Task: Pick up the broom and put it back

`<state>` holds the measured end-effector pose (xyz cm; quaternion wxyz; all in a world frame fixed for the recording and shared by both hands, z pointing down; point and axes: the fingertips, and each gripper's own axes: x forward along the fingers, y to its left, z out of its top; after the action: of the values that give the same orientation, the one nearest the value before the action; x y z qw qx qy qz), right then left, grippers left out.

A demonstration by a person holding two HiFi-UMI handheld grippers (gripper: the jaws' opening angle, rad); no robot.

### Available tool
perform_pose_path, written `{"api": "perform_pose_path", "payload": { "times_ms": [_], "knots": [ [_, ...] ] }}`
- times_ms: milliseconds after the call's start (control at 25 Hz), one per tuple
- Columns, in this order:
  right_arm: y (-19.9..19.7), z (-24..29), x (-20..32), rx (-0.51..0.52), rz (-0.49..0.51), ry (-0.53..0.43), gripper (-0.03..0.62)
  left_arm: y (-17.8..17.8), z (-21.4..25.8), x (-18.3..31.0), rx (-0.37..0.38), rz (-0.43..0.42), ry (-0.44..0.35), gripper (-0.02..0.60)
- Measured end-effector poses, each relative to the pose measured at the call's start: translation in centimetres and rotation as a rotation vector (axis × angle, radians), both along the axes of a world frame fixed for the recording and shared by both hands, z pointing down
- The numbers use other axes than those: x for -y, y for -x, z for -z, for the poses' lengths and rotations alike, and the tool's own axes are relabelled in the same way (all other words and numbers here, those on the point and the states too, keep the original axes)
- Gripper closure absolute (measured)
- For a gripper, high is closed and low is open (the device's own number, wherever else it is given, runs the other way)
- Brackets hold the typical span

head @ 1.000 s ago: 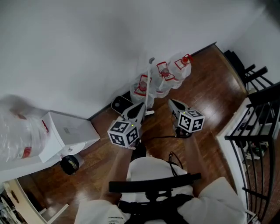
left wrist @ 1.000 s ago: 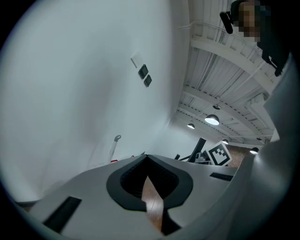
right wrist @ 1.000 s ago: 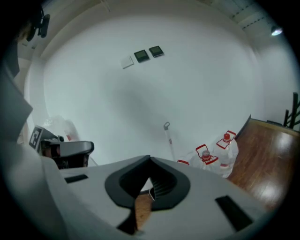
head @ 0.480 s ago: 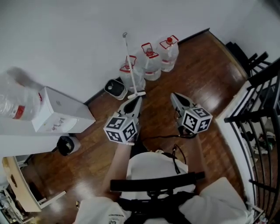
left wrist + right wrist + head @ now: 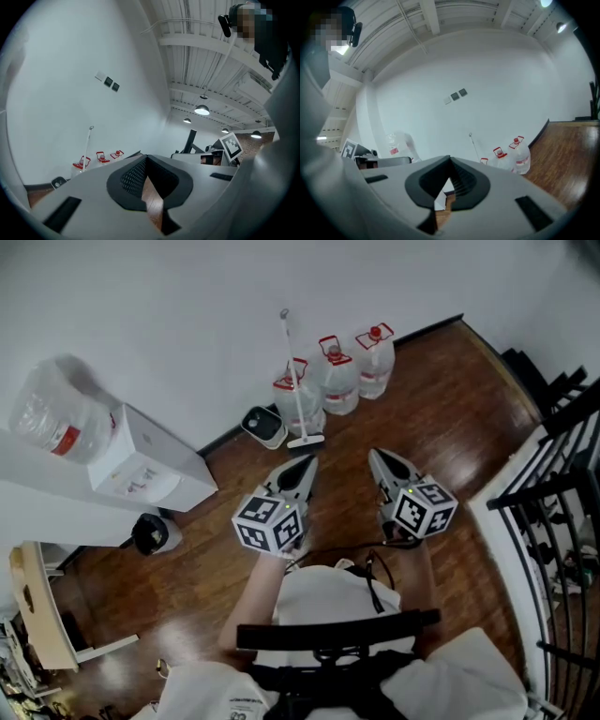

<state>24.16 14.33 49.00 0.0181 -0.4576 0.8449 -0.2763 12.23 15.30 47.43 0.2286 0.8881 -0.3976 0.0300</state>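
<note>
Against the wall (image 5: 187,315), just beside three bottles (image 5: 339,388), the broom (image 5: 306,441) stands upright on the floor (image 5: 450,399) — well apart from the left gripper (image 5: 307,463) and right gripper (image 5: 375,456), both with jaws closed, empty.

Slim white broom (image 5: 297,381) upright against wall (image 5: 187,315), head on floor (image 5: 441,399)

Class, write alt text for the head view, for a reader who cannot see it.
A white broom stands against the white wall beside three red-capped water jugs on a wooden floor. Nearer the camera, the left gripper and right gripper, both shut and empty, point toward it without touching it.
</note>
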Motion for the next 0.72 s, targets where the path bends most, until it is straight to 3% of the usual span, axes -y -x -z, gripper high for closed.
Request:
{"api": "perform_pose_path", "payload": {
  "times_ms": [400, 720],
  "knots": [
    [6.5, 0.4, -3.0, -0.123, 0.022, -0.012, 0.588, 6.2, 1.0, -2.4, -0.035, 0.039, -0.008, 0.595],
    [8.7, 1.3, -4.7, -0.165, 0.013, -0.019, 0.588, 7.8, 1.5, -3.8, -0.064, 0.021, -0.009, 0.595]
  ]
}}
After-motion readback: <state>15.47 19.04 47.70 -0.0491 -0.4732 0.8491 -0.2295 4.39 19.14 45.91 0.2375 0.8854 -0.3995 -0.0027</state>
